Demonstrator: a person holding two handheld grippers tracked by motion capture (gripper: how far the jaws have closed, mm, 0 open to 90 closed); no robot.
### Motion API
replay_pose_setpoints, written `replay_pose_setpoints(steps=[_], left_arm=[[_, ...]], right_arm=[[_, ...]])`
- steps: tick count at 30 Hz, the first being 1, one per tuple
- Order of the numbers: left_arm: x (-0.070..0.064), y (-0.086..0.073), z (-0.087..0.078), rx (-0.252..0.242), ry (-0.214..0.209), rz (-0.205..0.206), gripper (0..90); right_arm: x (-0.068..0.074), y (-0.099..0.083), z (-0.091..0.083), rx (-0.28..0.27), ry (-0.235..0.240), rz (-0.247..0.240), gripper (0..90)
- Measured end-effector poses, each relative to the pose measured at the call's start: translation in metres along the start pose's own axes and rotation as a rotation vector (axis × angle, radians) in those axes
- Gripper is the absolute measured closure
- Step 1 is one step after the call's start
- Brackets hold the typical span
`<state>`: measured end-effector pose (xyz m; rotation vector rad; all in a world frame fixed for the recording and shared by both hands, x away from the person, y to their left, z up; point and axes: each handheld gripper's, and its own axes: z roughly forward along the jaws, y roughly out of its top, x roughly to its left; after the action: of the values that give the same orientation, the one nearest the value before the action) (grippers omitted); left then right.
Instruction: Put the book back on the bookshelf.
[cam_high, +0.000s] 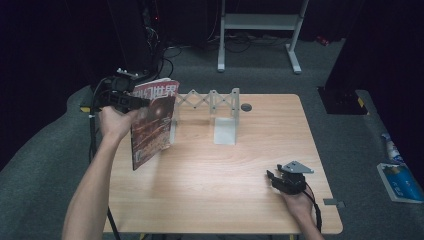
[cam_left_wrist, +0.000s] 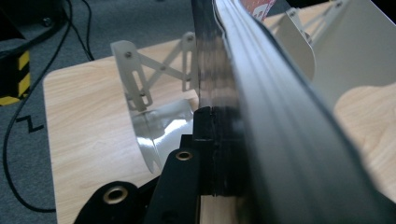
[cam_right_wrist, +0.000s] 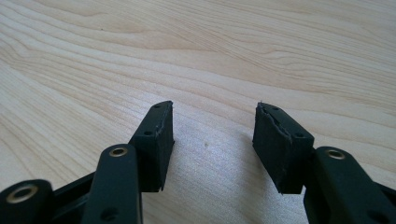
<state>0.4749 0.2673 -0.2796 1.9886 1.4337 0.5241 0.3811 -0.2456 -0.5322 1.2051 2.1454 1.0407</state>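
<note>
Red-covered glossy magazine (cam_high: 152, 122) held upright and somewhat tilted, clear of the pale wooden counter (cam_high: 200, 175), at the left end of the white metal expanding book rack (cam_high: 212, 107). Gripped along its upper left edge by the left claw (cam_high: 131, 101), shut tight on the spine side; in the left gripper view, dark page edges (cam_left_wrist: 261, 107) pinched flat against the black pad (cam_left_wrist: 205, 140), no gap visible.

Progress, as judged: pick-up complete, carry to the rack largely complete, insertion not yet finished. Lower edge of the magazine apparently above or just at the rack's leftmost plate (cam_left_wrist: 154, 130); whether it already touches the rack's base cannot be told, since the magazine itself blocks that spot in the high view. Remaining: lower between the dividers, settle upright, release.

Containers: rack standing near the far edge of the counter, scissor lattice stretched open, white end plate (cam_high: 225, 131) at the right end. Slots between the plates holding nothing so far as can be seen. No other books or papers on the counter.

Right claw (cam_high: 274, 178) resting low at the near right part of the counter, well apart from rack and magazine. Jaws spread wide in the right gripper view, bare wood grain between the pads (cam_right_wrist: 156, 140), nothing held. Idle at present; available to steady the rack if needed.
</note>
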Motion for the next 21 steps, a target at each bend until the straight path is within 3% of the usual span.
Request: replay_pose_setpoints(steps=[2, 9, 21], left_arm=[[0.002, 0.000, 0.001, -0.015, 0.001, -0.024, 83.0], [0.007, 0.003, 0.008, -0.049, 0.042, -0.044, 83.1], [0.009, 0.003, 0.021, -0.112, 0.061, -0.084, 83.2]], right_arm=[[0.000, 0.000, 0.000, 0.001, 0.001, 0.001, 47.6], [-0.001, 0.000, 0.000, -0.001, 0.003, 0.007, 47.0], [0.000, 0.000, 0.000, 0.001, 0.002, 0.011, 46.9]])
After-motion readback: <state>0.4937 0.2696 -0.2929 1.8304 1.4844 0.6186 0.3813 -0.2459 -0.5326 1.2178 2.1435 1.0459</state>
